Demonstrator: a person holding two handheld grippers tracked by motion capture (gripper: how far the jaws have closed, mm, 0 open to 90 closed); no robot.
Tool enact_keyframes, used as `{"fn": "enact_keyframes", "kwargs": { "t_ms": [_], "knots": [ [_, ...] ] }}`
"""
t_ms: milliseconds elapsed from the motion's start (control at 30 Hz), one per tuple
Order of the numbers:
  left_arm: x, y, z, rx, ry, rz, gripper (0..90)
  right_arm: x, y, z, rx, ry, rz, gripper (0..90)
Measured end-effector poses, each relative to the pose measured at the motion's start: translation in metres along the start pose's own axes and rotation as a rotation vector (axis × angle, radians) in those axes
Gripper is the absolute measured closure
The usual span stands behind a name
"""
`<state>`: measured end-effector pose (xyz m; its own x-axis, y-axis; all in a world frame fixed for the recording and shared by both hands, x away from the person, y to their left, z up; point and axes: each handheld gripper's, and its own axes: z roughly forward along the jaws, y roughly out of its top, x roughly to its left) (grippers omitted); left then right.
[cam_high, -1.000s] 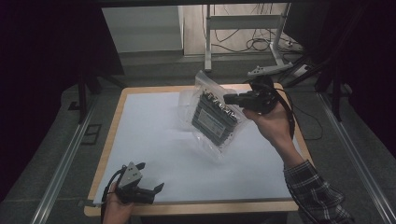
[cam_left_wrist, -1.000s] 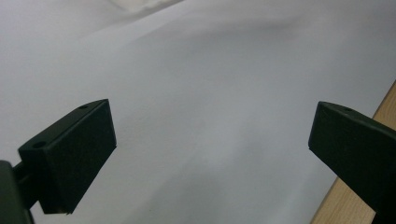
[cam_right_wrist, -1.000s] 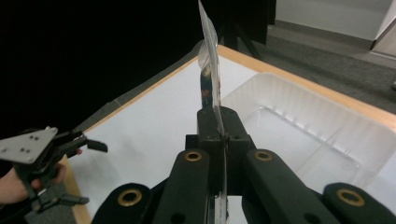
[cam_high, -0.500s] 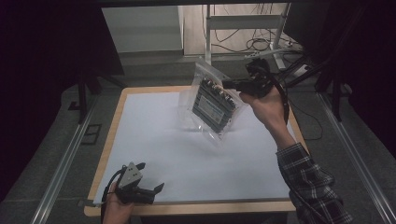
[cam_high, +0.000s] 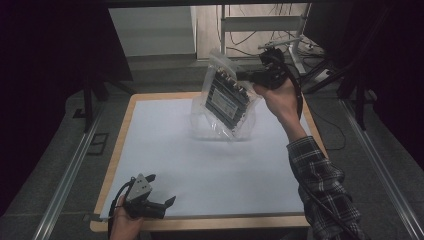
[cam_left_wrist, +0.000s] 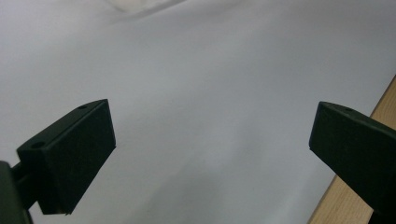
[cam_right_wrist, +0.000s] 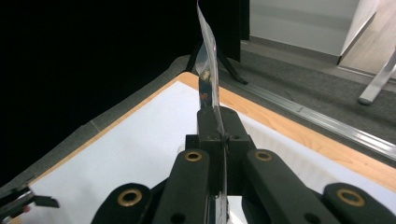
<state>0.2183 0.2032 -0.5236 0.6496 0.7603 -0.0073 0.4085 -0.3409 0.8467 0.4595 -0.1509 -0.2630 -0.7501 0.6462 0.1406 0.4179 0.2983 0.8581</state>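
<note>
A clear plastic bag (cam_high: 227, 97) with a dark electronic module inside hangs in the air over the far part of the table. My right gripper (cam_high: 250, 78) is shut on the bag's upper right edge. In the right gripper view the jaws are pressed together on the thin edge of the plastic bag (cam_right_wrist: 208, 51), which rises straight up from them. My left gripper (cam_high: 167, 204) rests open near the table's front left corner. Its jaws stand wide apart over the white sheet (cam_left_wrist: 224, 84) with nothing between them.
The white sheet (cam_high: 175, 150) covers a wooden table (cam_high: 200, 223). Metal rails run along the floor on both sides. A metal stand with cables (cam_high: 295, 45) is behind the table. The left gripper (cam_right_wrist: 23, 198) appears far off in the right gripper view.
My right gripper has lifted the bag higher and swung it more upright, away from the sheet. The left gripper has stayed in place.
</note>
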Motion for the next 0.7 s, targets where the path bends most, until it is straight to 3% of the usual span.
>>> {"fn": "enact_keyframes", "kwargs": {
  "t_ms": [400, 700],
  "knots": [
    [0.000, 0.000, 0.000, -0.002, -0.003, -0.007, 0.3, -0.014, 0.015, 0.014, -0.019, -0.033, 0.000, 89.1],
    [0.000, 0.000, 0.001, 0.005, -0.007, -0.002, 0.3, -0.025, 0.019, 0.036, -0.013, -0.057, -0.010, 89.1]
  ]
}}
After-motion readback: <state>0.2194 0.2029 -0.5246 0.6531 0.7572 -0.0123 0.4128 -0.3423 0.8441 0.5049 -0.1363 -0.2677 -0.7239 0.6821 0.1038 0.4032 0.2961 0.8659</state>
